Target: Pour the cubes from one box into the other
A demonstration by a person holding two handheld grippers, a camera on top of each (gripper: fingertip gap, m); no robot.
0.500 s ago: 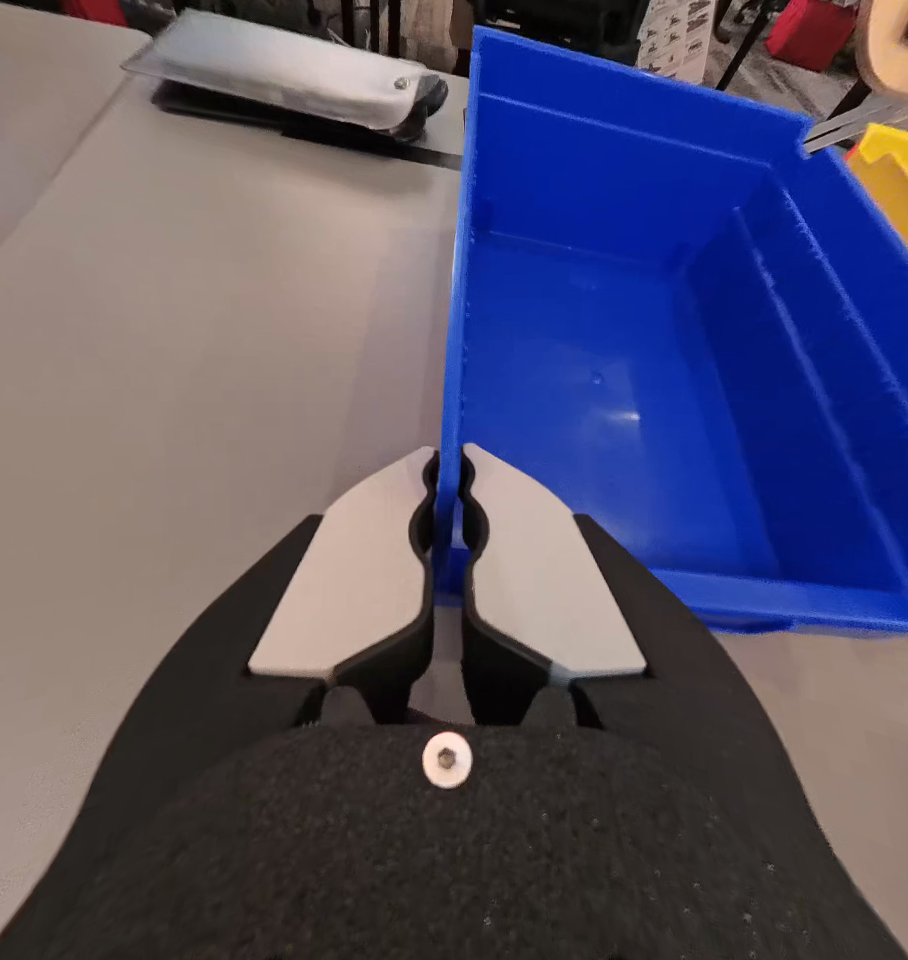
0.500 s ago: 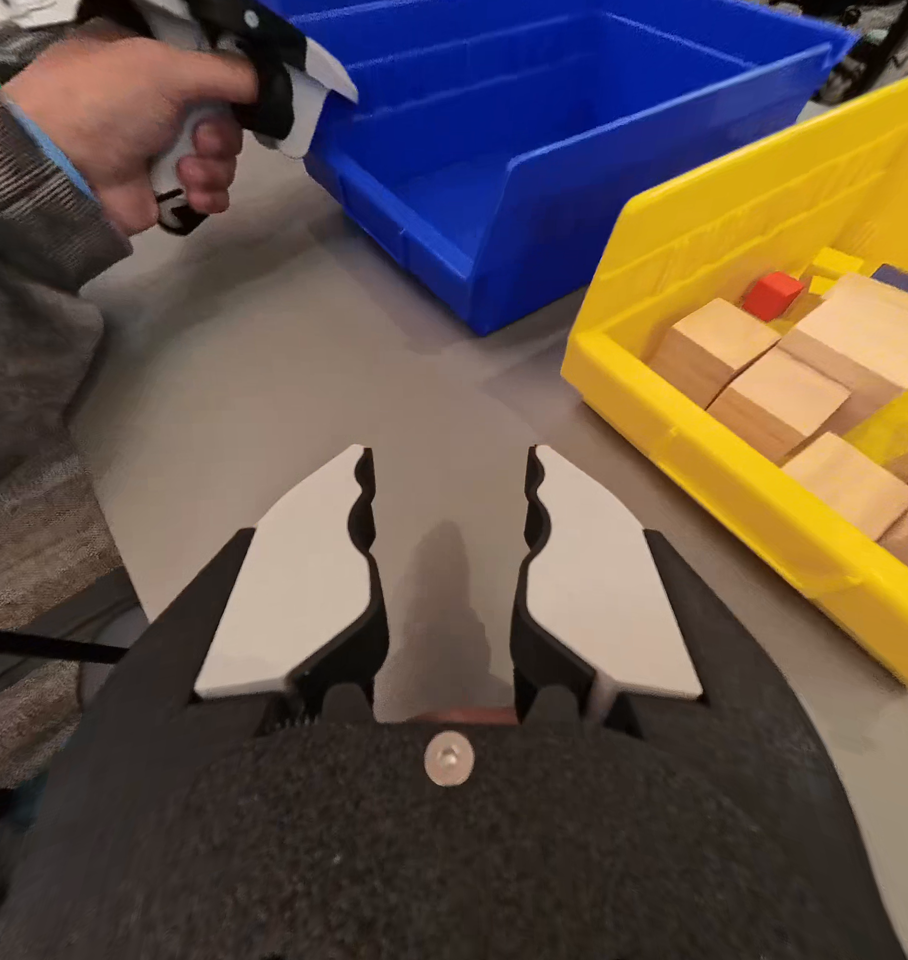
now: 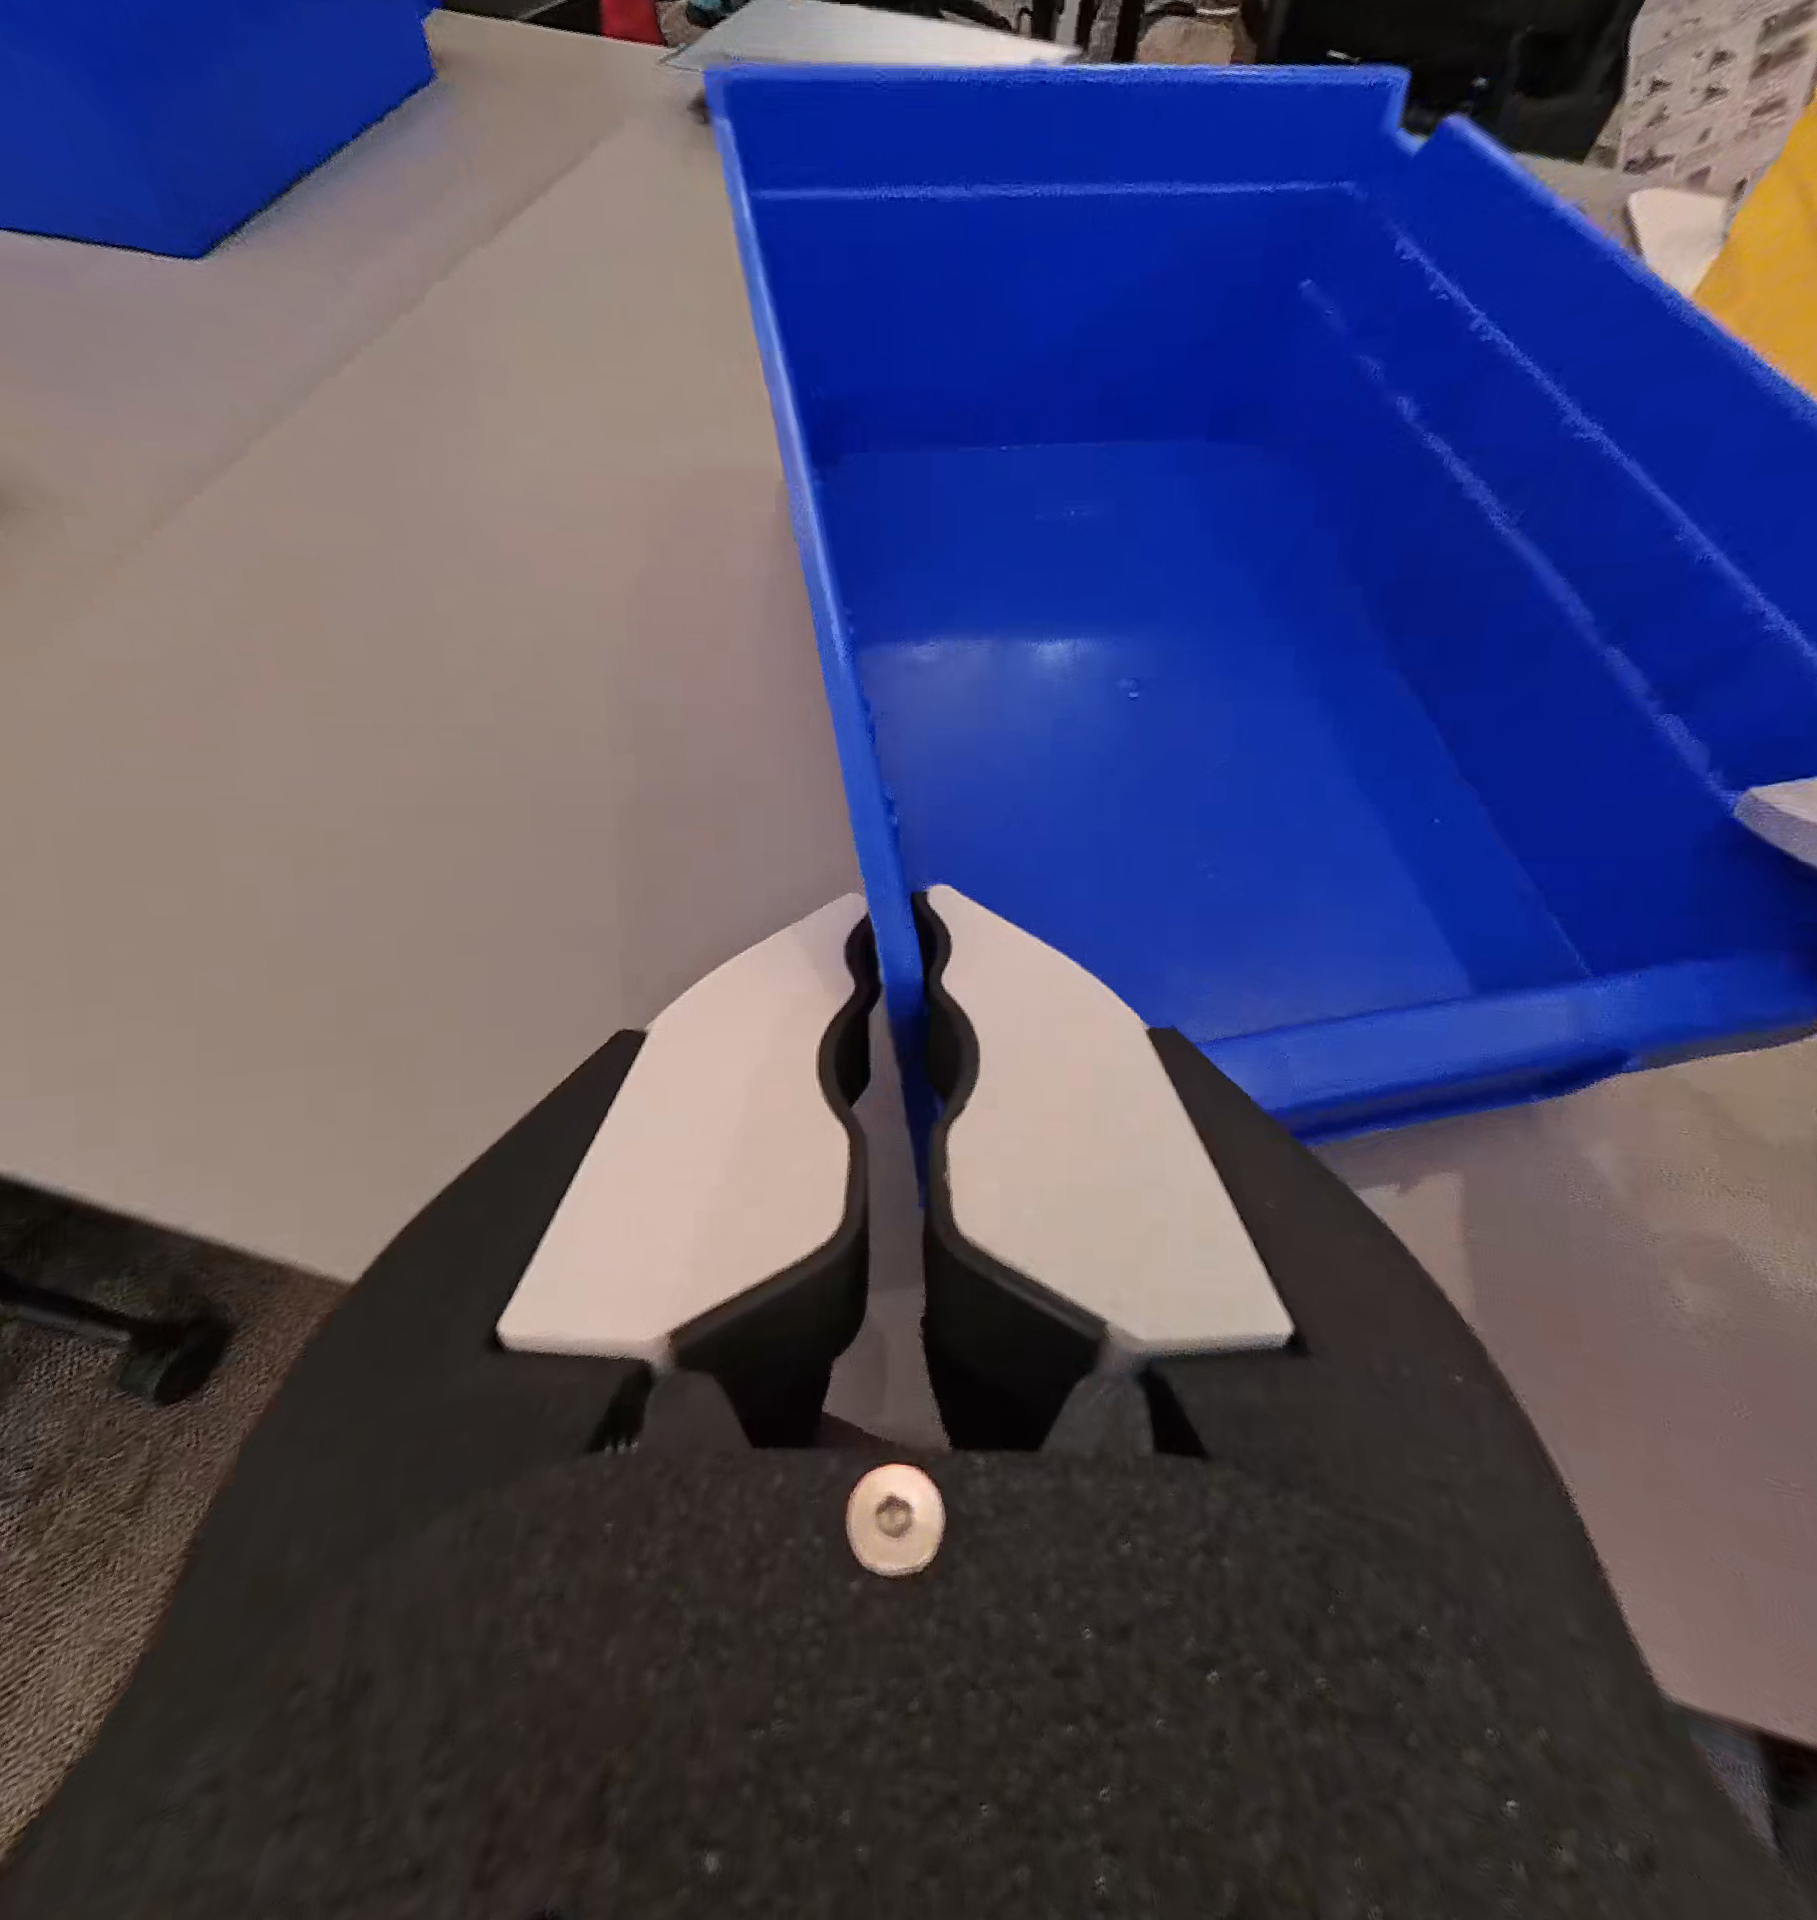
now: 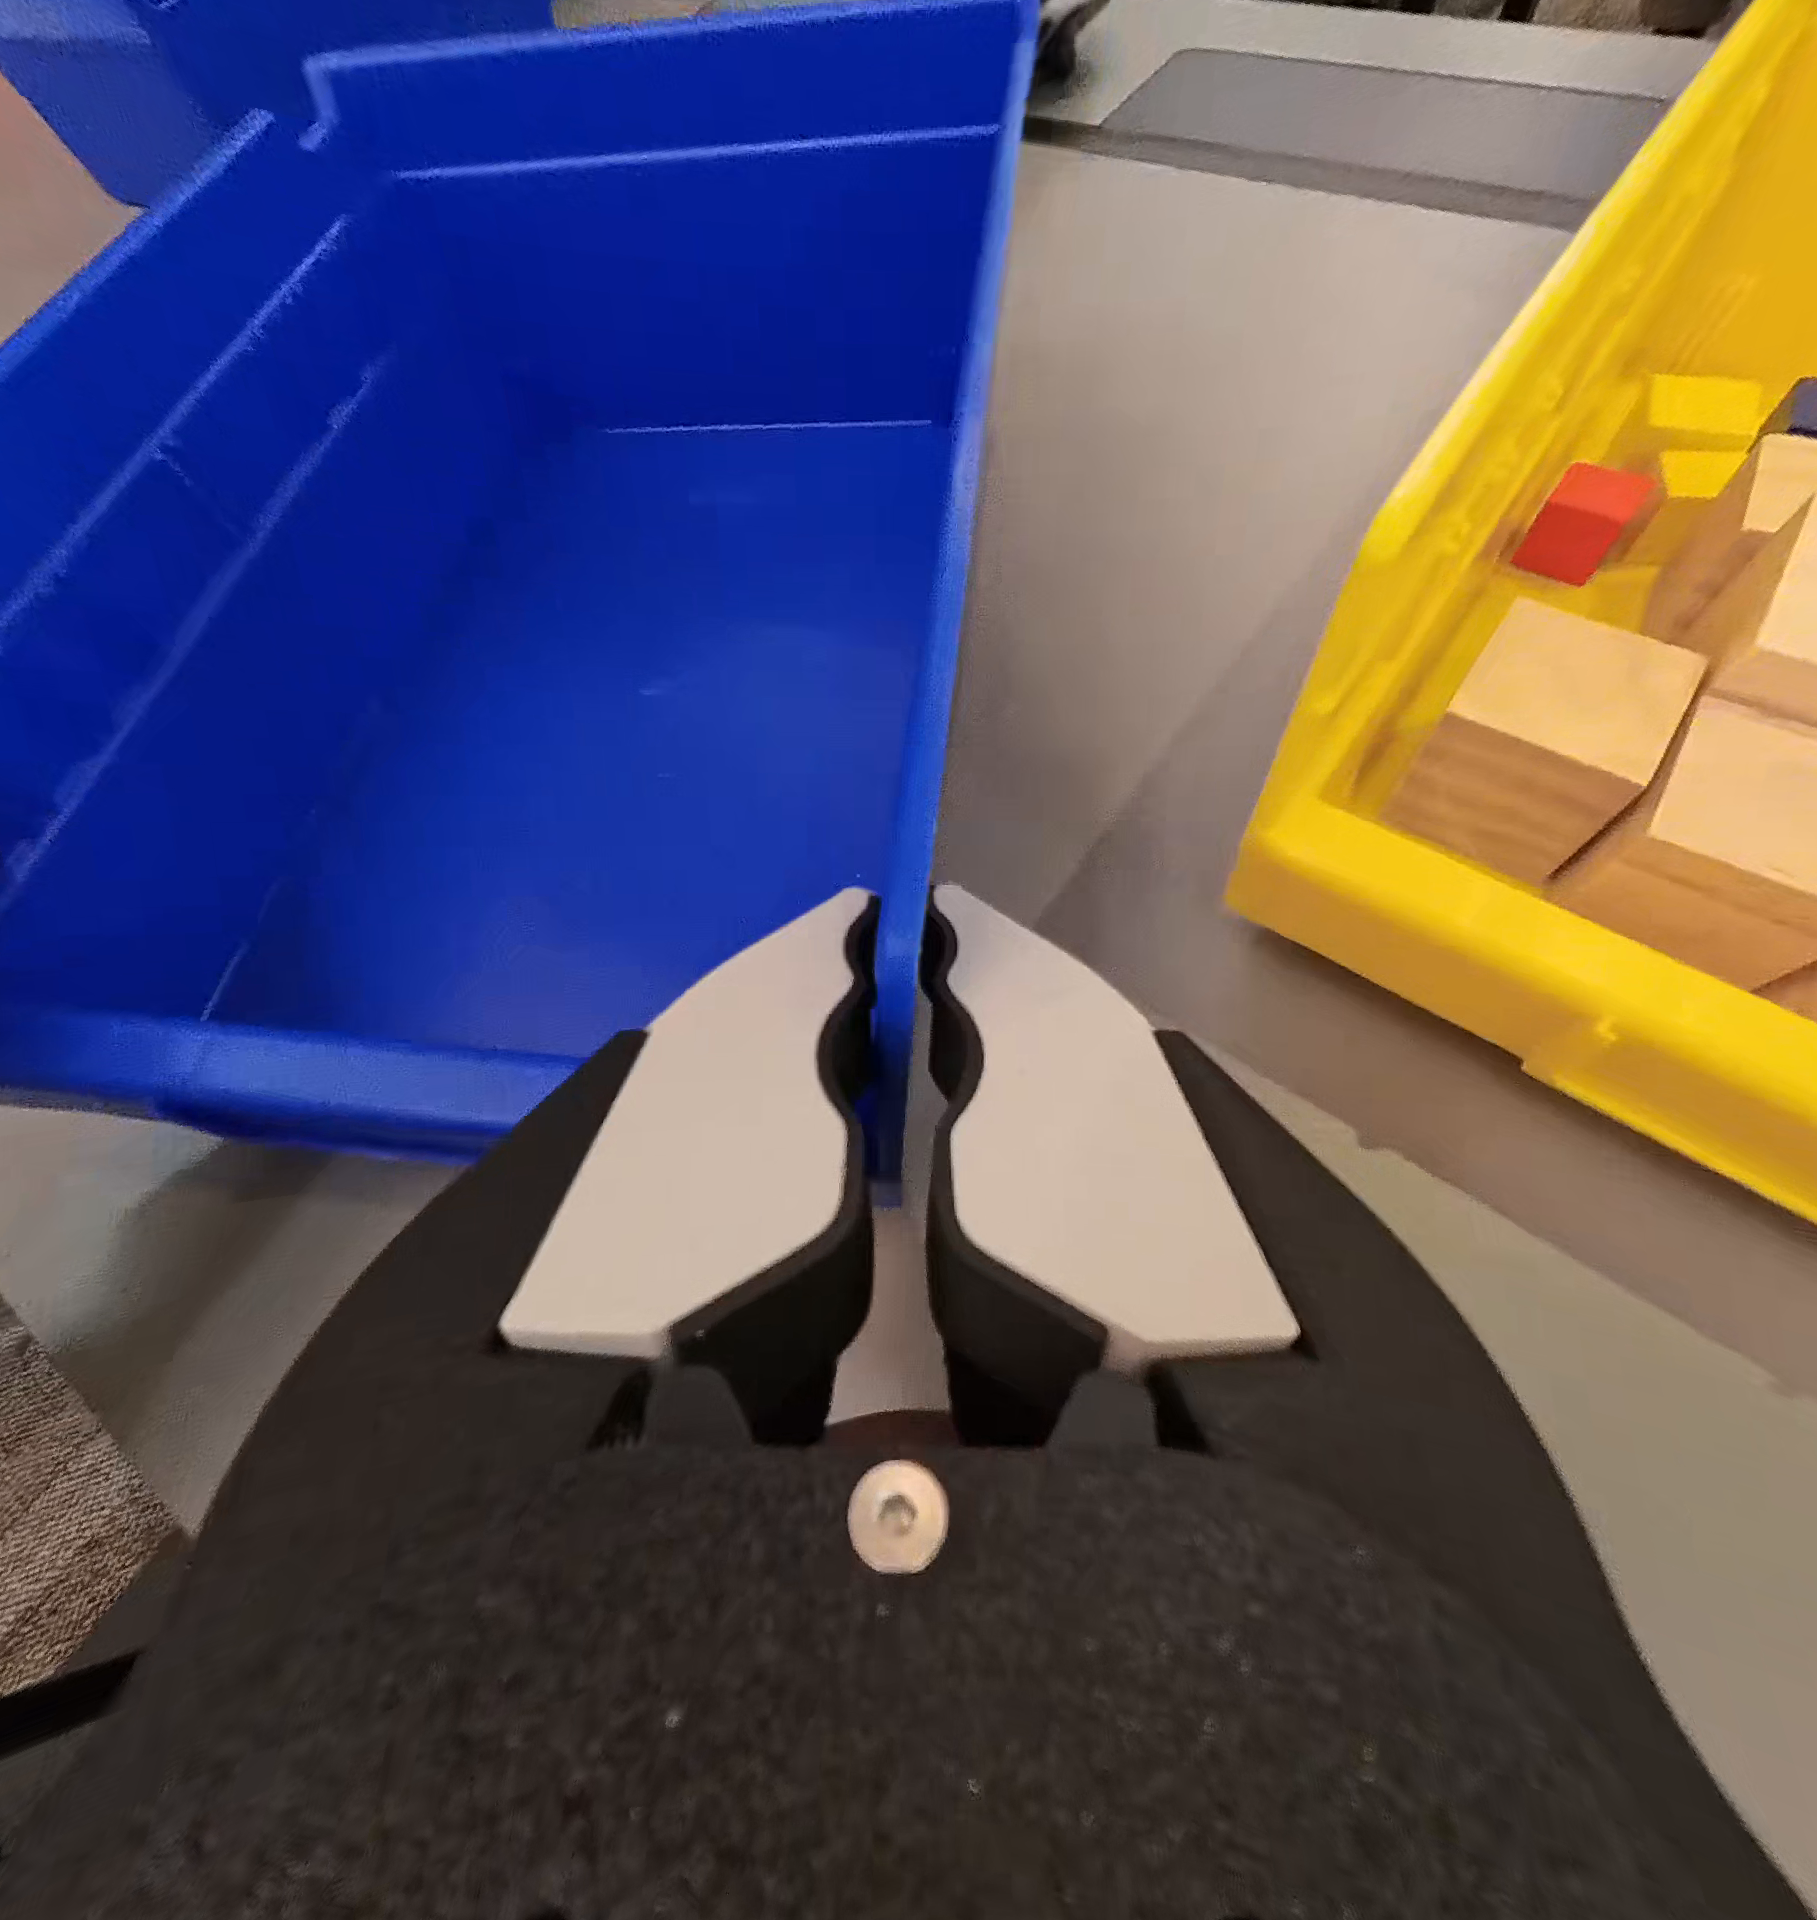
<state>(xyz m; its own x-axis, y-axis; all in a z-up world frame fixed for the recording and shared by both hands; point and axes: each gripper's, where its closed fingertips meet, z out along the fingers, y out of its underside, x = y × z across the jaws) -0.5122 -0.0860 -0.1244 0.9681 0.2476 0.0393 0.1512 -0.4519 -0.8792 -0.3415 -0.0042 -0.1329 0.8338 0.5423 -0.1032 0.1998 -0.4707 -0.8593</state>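
Gripping opposite side walls of the blue box [image 3: 1247,727], the left tongs [image 3: 891,935] and right tongs [image 4: 899,935] are each clenched on its rim near the front corners — the box holds nothing. Just to its right on the grey table [image 4: 1143,520] sits the yellow box [image 4: 1423,935], wooden and coloured cubes [image 4: 1569,717] piled inside.

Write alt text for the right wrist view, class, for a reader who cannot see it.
The right tongs are shut on the near right wall of an empty blue box on a grey table. To the right, apart from it, stands a yellow box holding wooden cubes and a small red cube.
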